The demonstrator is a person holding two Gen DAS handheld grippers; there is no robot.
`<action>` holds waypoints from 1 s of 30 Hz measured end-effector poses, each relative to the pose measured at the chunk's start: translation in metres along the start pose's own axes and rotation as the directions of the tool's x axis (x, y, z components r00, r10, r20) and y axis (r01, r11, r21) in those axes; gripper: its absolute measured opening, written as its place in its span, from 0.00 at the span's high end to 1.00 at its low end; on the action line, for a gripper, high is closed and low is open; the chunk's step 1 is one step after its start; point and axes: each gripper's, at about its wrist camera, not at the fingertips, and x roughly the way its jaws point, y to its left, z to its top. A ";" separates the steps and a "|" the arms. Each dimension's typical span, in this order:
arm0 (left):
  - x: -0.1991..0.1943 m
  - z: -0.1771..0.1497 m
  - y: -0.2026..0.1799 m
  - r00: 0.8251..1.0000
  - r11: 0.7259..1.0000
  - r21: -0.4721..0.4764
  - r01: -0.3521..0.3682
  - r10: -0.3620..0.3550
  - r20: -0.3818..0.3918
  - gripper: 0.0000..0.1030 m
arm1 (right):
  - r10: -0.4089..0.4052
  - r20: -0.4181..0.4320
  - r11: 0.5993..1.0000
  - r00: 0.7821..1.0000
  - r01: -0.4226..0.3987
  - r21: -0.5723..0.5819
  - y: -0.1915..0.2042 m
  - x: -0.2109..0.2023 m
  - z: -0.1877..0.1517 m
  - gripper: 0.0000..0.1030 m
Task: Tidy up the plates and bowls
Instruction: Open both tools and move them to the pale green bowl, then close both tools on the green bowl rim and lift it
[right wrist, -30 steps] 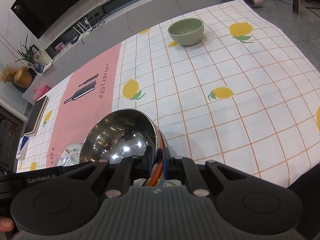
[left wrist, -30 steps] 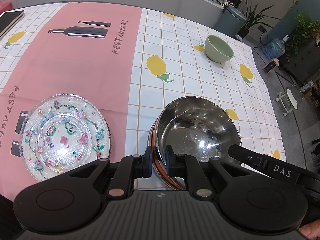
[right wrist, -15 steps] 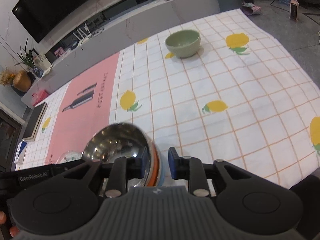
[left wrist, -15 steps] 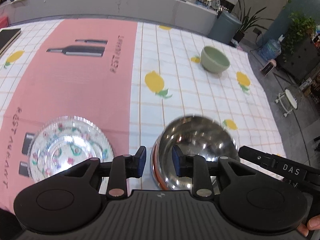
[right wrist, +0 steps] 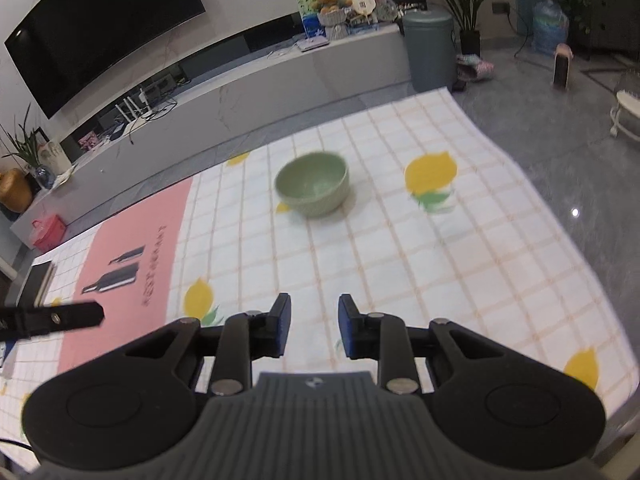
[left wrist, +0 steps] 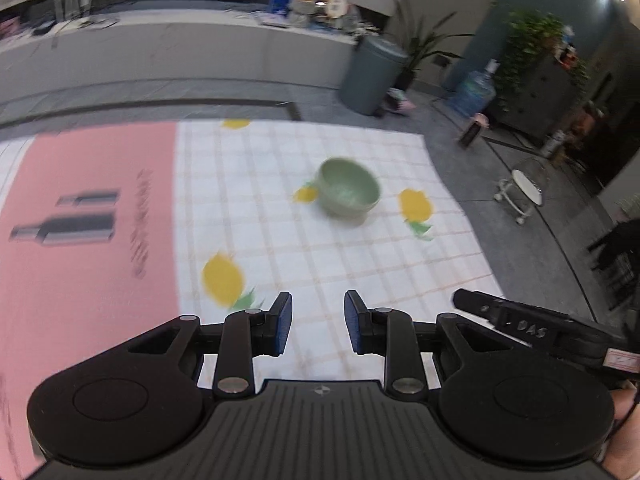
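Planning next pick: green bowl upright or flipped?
Upright. The green bowl sits on its base on the tablecloth, rim up, with its inside visible and seemingly empty in both wrist views.

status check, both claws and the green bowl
Left claw open, empty. Right claw open, empty. Green bowl upright on the tablecloth, ahead of both. Nothing between claws and bowl.

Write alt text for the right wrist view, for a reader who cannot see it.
A green bowl sits empty and upright on a lemon-print checked tablecloth, ahead of the right gripper, whose open jaws hold nothing. The left gripper pokes in from the left edge, above a pink panel printed with bottles. Behind stand a television and a grey bin.
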 end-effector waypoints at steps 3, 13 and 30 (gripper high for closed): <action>0.017 0.028 -0.006 0.999 0.999 0.036 0.033 -0.033 -0.007 0.67 | -0.012 -0.002 1.000 1.000 0.012 -0.014 -0.005 0.016 0.020 0.70; 0.115 0.092 0.000 0.995 0.995 0.044 0.087 -0.084 -0.060 0.66 | -0.035 -0.041 0.999 0.999 0.034 -0.007 -0.023 0.093 0.078 0.70; 0.241 0.117 0.019 0.986 1.000 -0.001 0.024 -0.023 -0.162 0.67 | -0.025 -0.145 0.996 0.989 0.037 0.081 -0.039 0.201 0.112 0.76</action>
